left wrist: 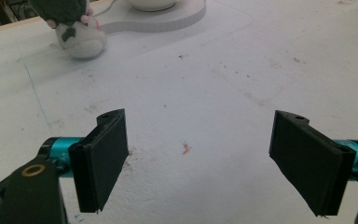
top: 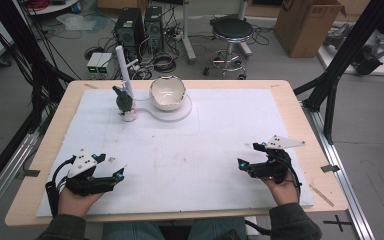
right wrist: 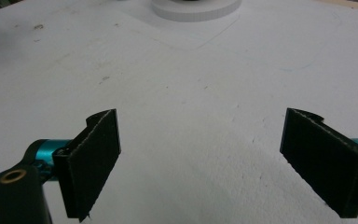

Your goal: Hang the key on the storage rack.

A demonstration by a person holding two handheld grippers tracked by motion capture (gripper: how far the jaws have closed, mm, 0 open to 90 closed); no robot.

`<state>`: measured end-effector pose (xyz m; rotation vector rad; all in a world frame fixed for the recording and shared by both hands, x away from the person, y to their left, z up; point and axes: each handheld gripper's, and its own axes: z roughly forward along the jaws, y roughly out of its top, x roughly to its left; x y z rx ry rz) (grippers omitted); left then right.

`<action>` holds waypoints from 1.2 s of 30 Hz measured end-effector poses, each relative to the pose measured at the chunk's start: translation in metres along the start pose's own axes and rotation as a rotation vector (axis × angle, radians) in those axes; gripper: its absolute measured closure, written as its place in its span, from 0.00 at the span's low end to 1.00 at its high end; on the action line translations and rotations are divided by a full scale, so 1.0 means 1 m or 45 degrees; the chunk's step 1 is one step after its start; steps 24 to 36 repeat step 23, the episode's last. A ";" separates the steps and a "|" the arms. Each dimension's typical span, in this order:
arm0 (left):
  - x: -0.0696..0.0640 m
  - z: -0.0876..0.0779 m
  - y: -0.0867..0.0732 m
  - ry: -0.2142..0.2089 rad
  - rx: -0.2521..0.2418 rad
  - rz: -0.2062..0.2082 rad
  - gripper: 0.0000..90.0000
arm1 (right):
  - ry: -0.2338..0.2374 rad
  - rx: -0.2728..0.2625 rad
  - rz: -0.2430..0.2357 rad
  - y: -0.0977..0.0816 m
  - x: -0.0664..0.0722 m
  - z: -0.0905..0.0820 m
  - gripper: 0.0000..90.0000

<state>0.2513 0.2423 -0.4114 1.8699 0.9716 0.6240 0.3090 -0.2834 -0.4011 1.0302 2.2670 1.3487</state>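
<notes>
Covering most of the wooden table [top: 45, 150] is a big white mat [top: 195, 150], prob. so things sit on one clean flat spot. Far back on it sits a round white base [top: 179, 114] w/ a white bowl [top: 167, 92] on top, tipped a bit toward the person. Just left of the base stands a small stuffed toy [top: 125, 100], grey-green w/ a pale bottom, leaning on a white post [top: 123, 65]; the post looks like it props the toy up. Both are well apart from the hands. Left gripper [top: 111, 167] and right gripper [top: 247, 157] rest low near the front edge, one per side, jaws wide open w/ nothing between them, likely ready to reach. No words or labels can be read anywhere.
</notes>
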 end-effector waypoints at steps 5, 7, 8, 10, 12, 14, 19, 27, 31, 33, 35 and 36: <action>0.000 -0.001 -0.001 -0.006 0.001 0.001 0.22 | -0.007 0.007 -0.004 -0.007 0.002 -0.004 0.13; -0.001 -0.001 -0.001 -0.007 -0.002 -0.003 0.22 | -0.011 0.002 -0.004 -0.009 0.003 -0.007 0.13; -0.001 -0.001 -0.001 -0.007 -0.003 -0.002 0.22 | -0.016 0.001 -0.003 -0.010 0.003 -0.009 0.13; 0.000 -0.002 -0.001 -0.008 0.003 0.001 0.22 | -0.023 0.001 -0.003 -0.012 0.004 -0.011 0.13; -0.001 -0.001 -0.002 -0.010 0.000 -0.001 0.22 | -0.028 0.001 -0.009 -0.014 0.004 -0.013 0.13; -0.001 -0.001 -0.002 -0.008 -0.001 0.000 0.22 | -0.025 0.011 0.001 -0.016 0.005 -0.013 0.13; -0.002 -0.001 -0.002 -0.008 -0.005 0.001 0.22 | -0.037 0.022 -0.012 -0.018 0.006 -0.014 0.13; -0.001 -0.001 -0.002 -0.007 -0.005 0.002 0.22 | -0.038 0.027 -0.022 -0.018 0.008 -0.012 0.13; -0.001 -0.001 -0.002 -0.007 -0.005 0.002 0.22 | -0.038 0.027 -0.022 -0.018 0.008 -0.012 0.13; -0.001 -0.001 -0.002 -0.007 -0.005 0.002 0.22 | -0.038 0.027 -0.022 -0.018 0.008 -0.012 0.13; -0.001 -0.001 -0.002 -0.007 -0.005 0.002 0.22 | -0.038 0.027 -0.022 -0.018 0.008 -0.012 0.13; -0.001 -0.001 -0.002 -0.007 -0.005 0.002 0.22 | -0.038 0.027 -0.022 -0.018 0.008 -0.012 0.13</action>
